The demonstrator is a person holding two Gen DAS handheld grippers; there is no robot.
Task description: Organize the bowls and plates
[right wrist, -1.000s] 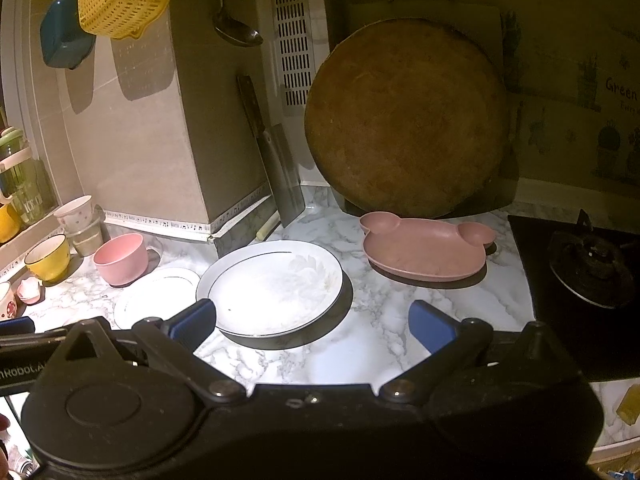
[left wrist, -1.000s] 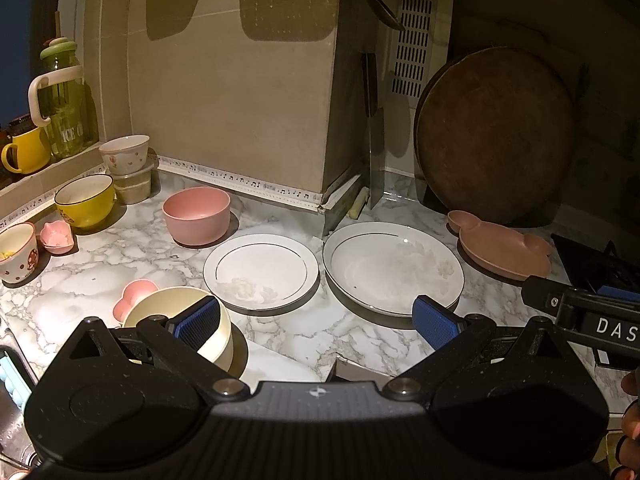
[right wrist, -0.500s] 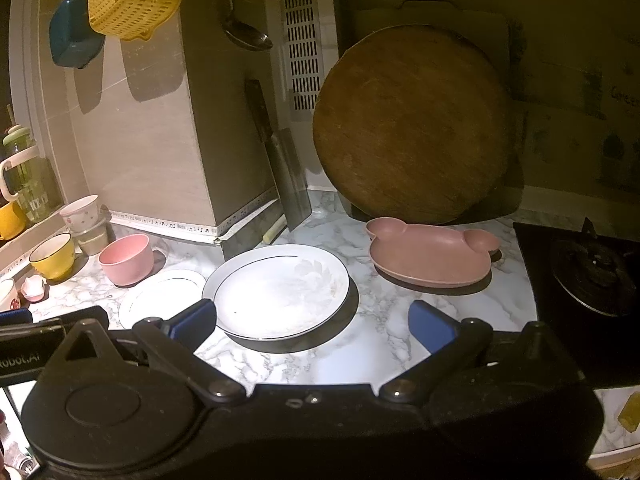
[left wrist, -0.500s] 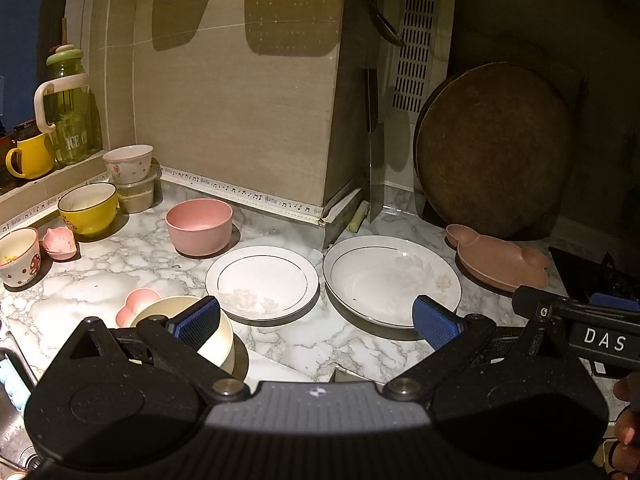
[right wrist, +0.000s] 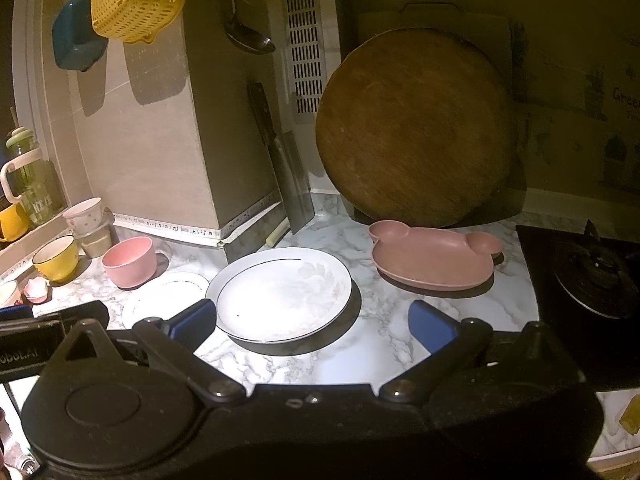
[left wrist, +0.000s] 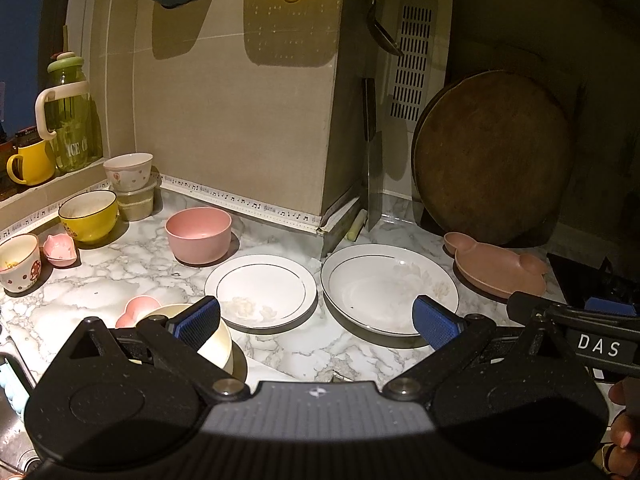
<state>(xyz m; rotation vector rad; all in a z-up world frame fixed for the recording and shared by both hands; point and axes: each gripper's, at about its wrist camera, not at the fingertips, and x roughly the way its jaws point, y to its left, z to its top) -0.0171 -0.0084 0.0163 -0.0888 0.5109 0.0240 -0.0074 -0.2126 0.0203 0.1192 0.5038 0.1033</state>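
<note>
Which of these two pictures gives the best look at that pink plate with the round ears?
The right wrist view. There the pink eared plate lies whole and near the middle, both ears and its rim clear, in front of the round wooden board. The left wrist view shows it off to the right, dimmer, its near edge partly behind the other hand-held gripper.

Two white plates lie side by side in the middle of the tabletop. A pink bowl sits behind them. The left gripper hangs above, jaws wide apart and empty.

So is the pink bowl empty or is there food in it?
Empty. The pink bowl stands upright on the counter, and its inside shows only bare pink.
</note>
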